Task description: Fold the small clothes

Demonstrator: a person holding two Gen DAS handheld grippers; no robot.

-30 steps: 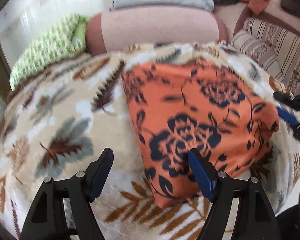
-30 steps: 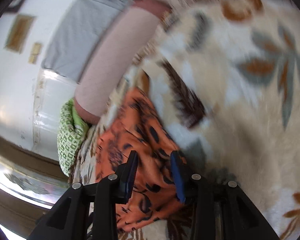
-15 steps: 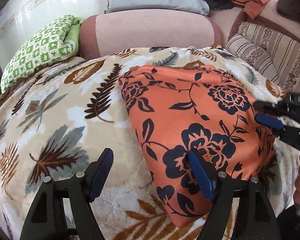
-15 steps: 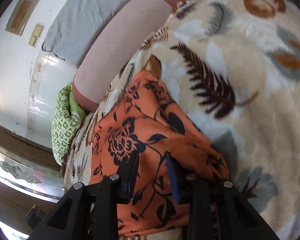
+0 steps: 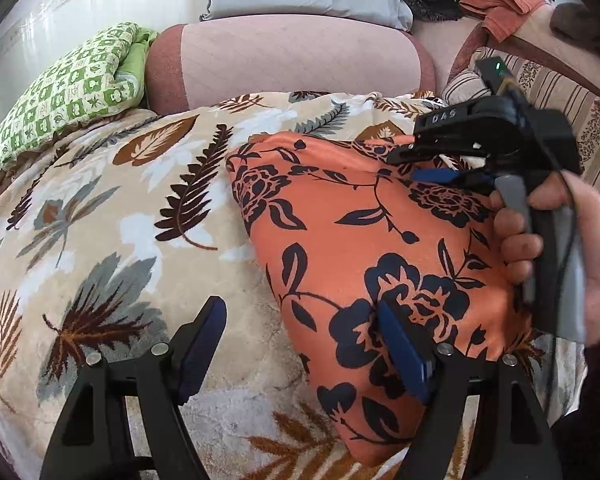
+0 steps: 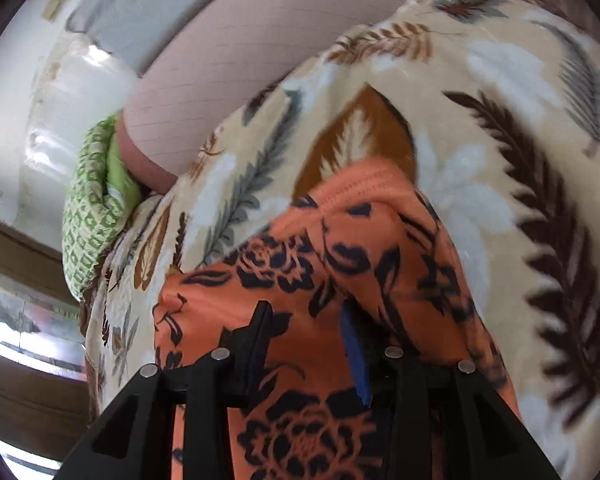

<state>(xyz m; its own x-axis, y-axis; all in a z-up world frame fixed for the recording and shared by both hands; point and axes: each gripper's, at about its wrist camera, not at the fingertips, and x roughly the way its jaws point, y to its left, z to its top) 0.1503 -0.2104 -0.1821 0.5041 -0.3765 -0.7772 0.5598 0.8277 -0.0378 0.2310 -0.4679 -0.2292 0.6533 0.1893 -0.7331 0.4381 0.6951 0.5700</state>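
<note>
The orange floral garment [image 5: 364,256] lies folded on the leaf-print blanket [image 5: 100,208] covering the sofa, nothing enclosing it. My left gripper [image 5: 300,344] is spread wide, empty, one finger over the blanket, the other over the garment's near part. My right gripper [image 6: 308,332] hovers above the garment's far edge, fingers parted with cloth showing between them; whether it grips anything I cannot tell.
</note>
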